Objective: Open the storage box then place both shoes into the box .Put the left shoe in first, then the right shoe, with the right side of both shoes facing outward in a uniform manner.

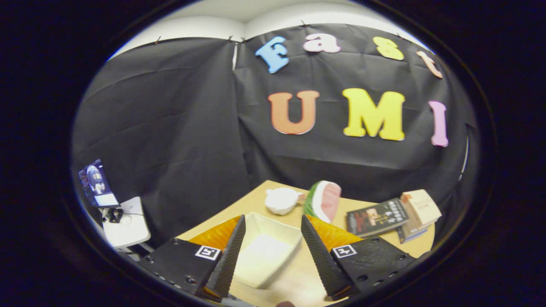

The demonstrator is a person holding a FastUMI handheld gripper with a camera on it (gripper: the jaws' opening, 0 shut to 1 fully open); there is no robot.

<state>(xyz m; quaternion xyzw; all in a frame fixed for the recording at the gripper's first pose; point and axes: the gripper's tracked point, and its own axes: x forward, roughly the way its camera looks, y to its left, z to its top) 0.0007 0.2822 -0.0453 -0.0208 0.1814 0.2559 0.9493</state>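
Backdrop: black cloth wall (179, 128) hangs well beyond the fingers, folded at a corner ahead and to the left; a strip of pale ceiling shows above it.
Table: tan tabletop (367, 243) runs under and ahead of the fingers; its far corner points toward the cloth, and its left edge slants back from beside the left finger.
Gripper: gripper (273, 251) is spread wide, fingers apart and pressing on nothing, tips tilted in over the table.
Storage box: white open-topped box (264, 251) sits on the table between the two fingers, its far rim just past the tips; neither finger touches it as far as can be told.
Shoes: cannot tell where they are.
Beyond the box: white rounded object (281, 200) near the far corner, with a watermelon-slice toy (324, 200) just beside it on the right.
Right of the fingers: stack of books (396, 215) near the table's right edge, dark cover on the left, pale cover on top at the right.
Left, off the table: small screen (97, 183) and a white device (128, 224) on a stand.
Open room: bare tabletop lies between the right finger and the books, and between the box and the toy.
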